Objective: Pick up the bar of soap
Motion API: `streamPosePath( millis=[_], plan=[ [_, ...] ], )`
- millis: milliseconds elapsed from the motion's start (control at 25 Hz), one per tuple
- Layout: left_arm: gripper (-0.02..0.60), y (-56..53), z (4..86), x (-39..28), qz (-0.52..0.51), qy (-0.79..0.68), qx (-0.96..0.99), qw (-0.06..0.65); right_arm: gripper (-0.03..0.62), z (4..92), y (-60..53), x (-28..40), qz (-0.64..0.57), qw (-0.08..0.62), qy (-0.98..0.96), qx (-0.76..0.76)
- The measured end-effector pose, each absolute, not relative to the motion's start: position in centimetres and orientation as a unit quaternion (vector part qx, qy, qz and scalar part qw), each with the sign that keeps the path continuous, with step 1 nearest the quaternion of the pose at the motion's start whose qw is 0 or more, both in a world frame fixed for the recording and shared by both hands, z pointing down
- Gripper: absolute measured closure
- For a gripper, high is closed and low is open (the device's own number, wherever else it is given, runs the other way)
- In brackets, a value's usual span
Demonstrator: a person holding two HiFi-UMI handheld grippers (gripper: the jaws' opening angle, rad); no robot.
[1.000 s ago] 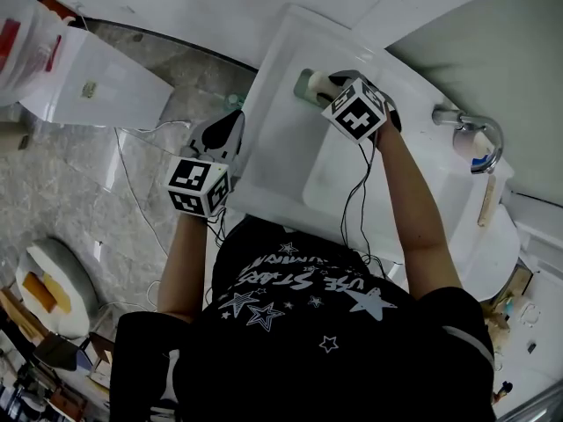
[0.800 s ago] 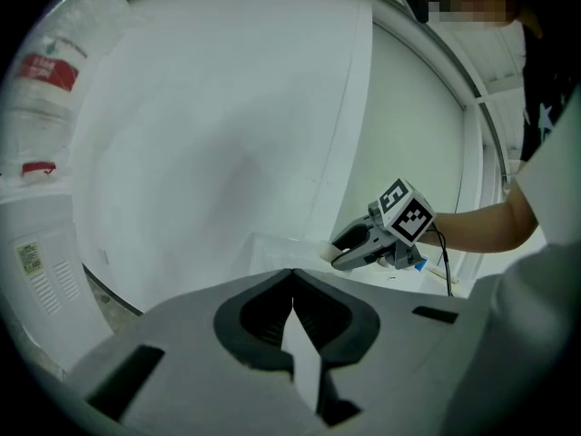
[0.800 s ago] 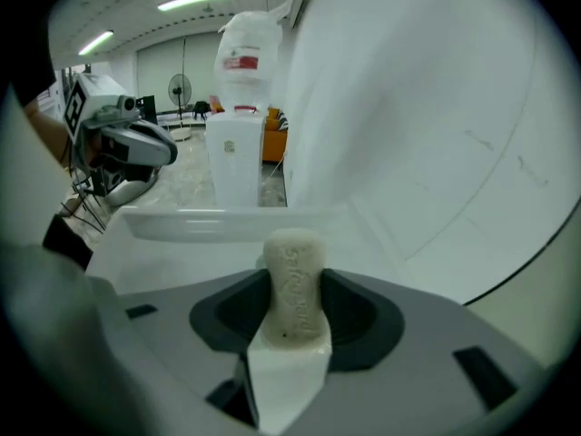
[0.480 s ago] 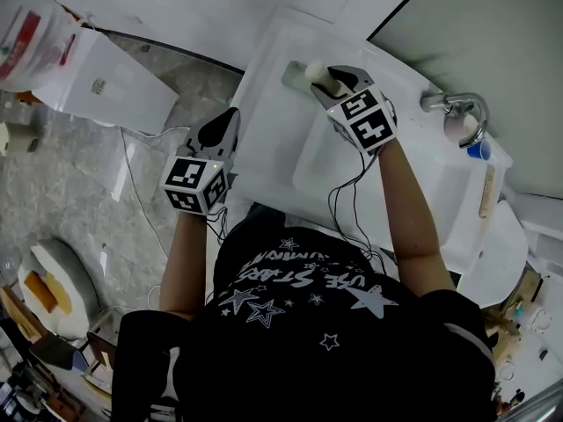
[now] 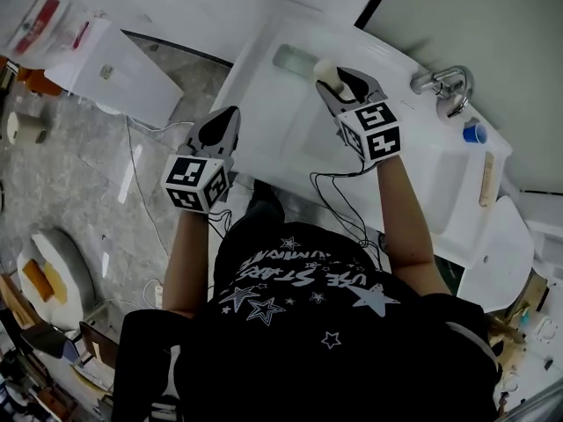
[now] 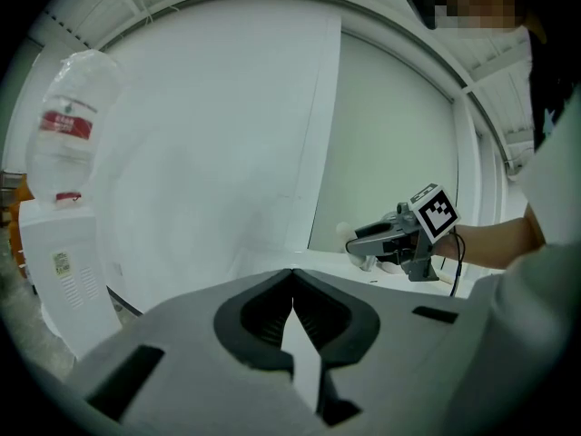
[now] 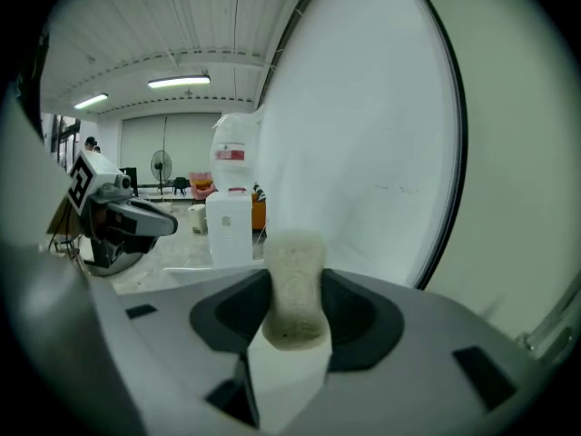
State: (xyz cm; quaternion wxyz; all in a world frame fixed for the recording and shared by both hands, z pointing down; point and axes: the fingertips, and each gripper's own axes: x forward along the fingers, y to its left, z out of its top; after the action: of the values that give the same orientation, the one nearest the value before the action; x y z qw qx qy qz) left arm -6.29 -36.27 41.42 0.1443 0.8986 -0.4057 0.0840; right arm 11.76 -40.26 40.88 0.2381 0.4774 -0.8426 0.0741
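Head view, right tool (image 5: 332, 79): closed on the bar of soap (image 5: 324, 68), over the back of the white washbasin (image 5: 264, 104).
Head view, pale green dish (image 5: 293, 57): lies on the washbasin rim, just left of the bar of soap.
Head view, left tool (image 5: 227, 118): at the washbasin's left edge, well apart from the bar of soap.
Head view, faucet (image 5: 437, 82): to the right of the right tool.
Left gripper view, left tool (image 6: 292, 284): the 2 jaws meet, with nothing between them.
Left gripper view, right tool (image 6: 356, 237): seen side-on to the right, over the washbasin (image 6: 272, 266).
Left gripper view, water dispenser (image 6: 64, 271): at far left, with a bottle (image 6: 68, 125) on top.
Right gripper view, right tool (image 7: 295, 309): at a narrow setting, with both pads pressed on the bar of soap (image 7: 292, 275).
Right gripper view, bar of soap: pale and rough-surfaced, standing upright between the jaws with its top end past the tips.
Right gripper view, left tool (image 7: 163, 225): at left and apart.
Right gripper view, water dispenser (image 7: 229, 227): behind the bar of soap.
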Motion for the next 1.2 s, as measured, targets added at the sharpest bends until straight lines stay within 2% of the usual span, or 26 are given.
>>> streamPosePath(
  millis=[200,720,1200],
  plan=[
    [0.571,-32.8,41.3,-5.3,0.083,-0.41,0.897,0.14,0.41,41.4,-36.3,12.6,0.113,0.205,-0.851,0.47],
    [0.571,-23.5,41.7,-2.4,0.082,-0.412,0.899,0.125,0.411,43.4,-25.6,14.8,0.103,0.216,-0.856,0.458],
    [0.571,-15.3,42.0,-0.7,0.091,-0.409,0.9,0.122,0.411,43.7,-17.5,16.0,0.121,0.191,-0.86,0.457]
  ],
)
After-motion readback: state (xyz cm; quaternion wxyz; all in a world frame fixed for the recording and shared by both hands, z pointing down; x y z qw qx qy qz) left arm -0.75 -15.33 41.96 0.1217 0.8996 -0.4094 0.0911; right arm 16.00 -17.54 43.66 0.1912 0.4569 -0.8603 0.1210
